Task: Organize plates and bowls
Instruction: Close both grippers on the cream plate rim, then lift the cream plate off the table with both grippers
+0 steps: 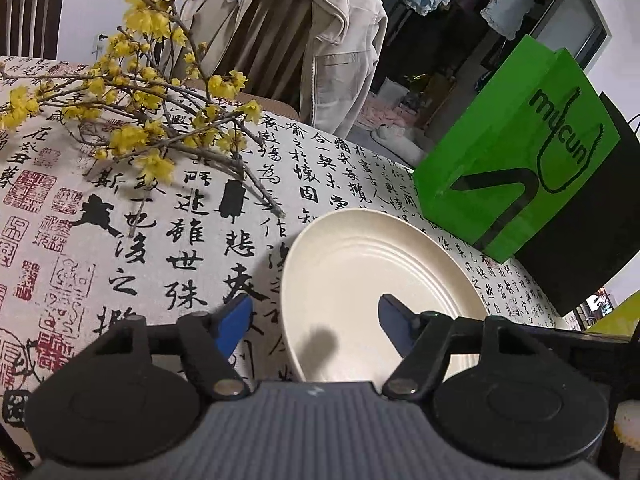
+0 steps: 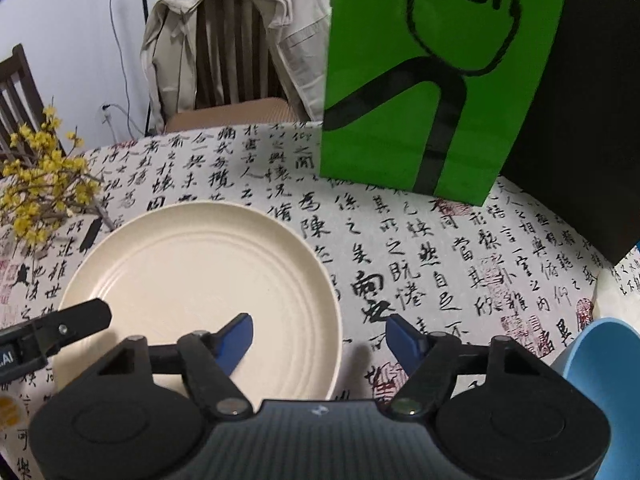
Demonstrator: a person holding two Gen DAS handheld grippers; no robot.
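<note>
A cream plate (image 1: 372,280) lies flat on the calligraphy tablecloth; it also shows in the right wrist view (image 2: 200,276). My left gripper (image 1: 314,326) is open and empty, its jaws straddling the plate's left rim from above. My right gripper (image 2: 320,338) is open and empty, straddling the plate's right rim. Part of the left gripper (image 2: 60,328) shows at the plate's left edge in the right wrist view. A blue bowl (image 2: 600,364) sits at the lower right.
A green paper bag (image 2: 432,80) and a black bag (image 2: 584,120) stand behind the plate. Yellow flower branches (image 1: 132,120) reach over the table on the left. A chair draped with a beige jacket (image 2: 240,40) stands at the far edge.
</note>
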